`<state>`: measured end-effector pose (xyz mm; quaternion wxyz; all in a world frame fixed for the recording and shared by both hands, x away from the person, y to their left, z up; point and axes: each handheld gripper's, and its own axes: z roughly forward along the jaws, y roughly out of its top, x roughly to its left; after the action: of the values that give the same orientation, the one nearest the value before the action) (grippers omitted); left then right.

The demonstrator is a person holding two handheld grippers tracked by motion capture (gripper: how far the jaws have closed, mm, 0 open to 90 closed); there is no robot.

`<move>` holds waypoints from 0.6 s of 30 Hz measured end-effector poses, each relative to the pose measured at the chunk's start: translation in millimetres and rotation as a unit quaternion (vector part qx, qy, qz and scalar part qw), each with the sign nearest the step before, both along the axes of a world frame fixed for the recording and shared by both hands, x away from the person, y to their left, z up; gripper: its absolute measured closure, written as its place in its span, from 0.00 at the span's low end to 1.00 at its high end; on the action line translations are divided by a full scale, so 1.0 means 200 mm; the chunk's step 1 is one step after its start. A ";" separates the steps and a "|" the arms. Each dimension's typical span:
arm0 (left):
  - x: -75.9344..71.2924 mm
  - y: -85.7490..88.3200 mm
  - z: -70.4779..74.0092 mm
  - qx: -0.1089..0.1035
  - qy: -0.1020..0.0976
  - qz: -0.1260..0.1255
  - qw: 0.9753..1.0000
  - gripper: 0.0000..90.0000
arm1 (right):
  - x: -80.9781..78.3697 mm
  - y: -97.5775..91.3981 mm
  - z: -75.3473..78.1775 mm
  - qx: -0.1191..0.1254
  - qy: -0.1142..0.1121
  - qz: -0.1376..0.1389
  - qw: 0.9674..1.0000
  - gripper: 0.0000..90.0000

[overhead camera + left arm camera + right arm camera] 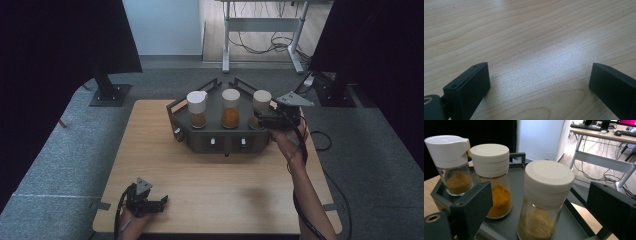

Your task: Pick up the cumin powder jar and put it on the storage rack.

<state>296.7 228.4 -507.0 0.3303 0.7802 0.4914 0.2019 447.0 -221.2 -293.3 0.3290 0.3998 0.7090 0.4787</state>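
Observation:
A dark grey rack stands at the table's far middle with three glass spice jars in it. The left jar has a white spouted cap and brown powder. The middle jar holds orange powder. The right jar holds pale tan powder under a cream lid. My right gripper is open, its jaws on either side of the right jar without touching it. My left gripper rests open near the table's front left, with bare wood between its jaws.
The wooden table is bare between the rack and the front edge. Black stands flank the table on grey carpet. A white desk frame with cables under it stands beyond.

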 end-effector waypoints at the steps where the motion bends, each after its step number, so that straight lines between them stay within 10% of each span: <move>1: 0.00 0.00 0.00 0.000 0.000 0.000 1.000 0.03 | -0.01 0.00 0.00 -0.001 -0.001 0.000 1.000 0.07; 18: 0.00 0.00 0.00 0.002 0.003 0.000 1.000 0.03 | -0.15 -0.03 0.00 -0.015 -0.016 0.015 1.000 0.08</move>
<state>296.6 228.5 -506.5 0.3275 0.7816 0.4916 0.2005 416.3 -226.4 -293.4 0.3395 0.3766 0.7166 0.4789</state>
